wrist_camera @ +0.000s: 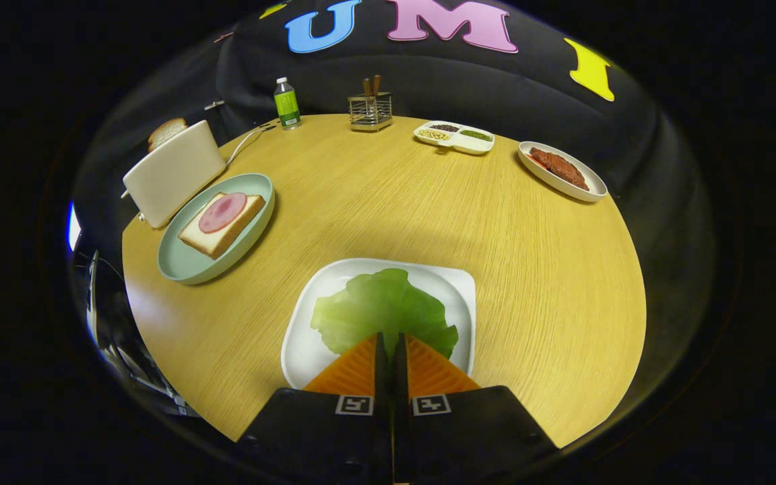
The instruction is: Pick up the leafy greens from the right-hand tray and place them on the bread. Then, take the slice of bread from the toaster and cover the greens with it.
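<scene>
While gripper fingers press together, perhaps pinching leafy greens, bottle label unreadable

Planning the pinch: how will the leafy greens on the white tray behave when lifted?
The leafy greens look thin and ruffled, so probably floppy and light. One crumpled sheet, likely draping off the tool, whose fingers are closed at its near edge. The glossy surface may slip.

round wooden table, pale grain; black cloth wall behind table; bright light patch on table's left edge.
</scene>
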A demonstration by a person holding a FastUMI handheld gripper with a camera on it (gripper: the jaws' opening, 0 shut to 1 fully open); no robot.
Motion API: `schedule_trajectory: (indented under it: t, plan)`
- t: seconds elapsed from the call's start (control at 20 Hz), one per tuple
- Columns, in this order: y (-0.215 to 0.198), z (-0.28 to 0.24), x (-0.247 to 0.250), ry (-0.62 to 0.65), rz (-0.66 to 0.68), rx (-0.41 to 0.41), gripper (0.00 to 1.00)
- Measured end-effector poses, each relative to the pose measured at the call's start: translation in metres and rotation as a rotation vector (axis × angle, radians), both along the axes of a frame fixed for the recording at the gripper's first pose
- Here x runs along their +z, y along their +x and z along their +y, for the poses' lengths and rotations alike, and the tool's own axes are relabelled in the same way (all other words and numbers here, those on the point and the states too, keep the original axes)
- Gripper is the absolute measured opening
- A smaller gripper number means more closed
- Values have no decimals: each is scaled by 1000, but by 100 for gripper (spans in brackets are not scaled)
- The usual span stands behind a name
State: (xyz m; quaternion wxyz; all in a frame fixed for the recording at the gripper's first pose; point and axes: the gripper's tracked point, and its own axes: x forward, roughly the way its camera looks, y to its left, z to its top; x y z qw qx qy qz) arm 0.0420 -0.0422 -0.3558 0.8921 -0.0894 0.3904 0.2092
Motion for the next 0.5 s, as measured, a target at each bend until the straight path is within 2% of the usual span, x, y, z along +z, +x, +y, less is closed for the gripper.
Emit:
schedule_trajectory:
  t: [0.2,0.5]
  plan:
    - [-5,1,4,-28,-2,-4,7]
    - [-16,14,43,-54,-45,-29,6]
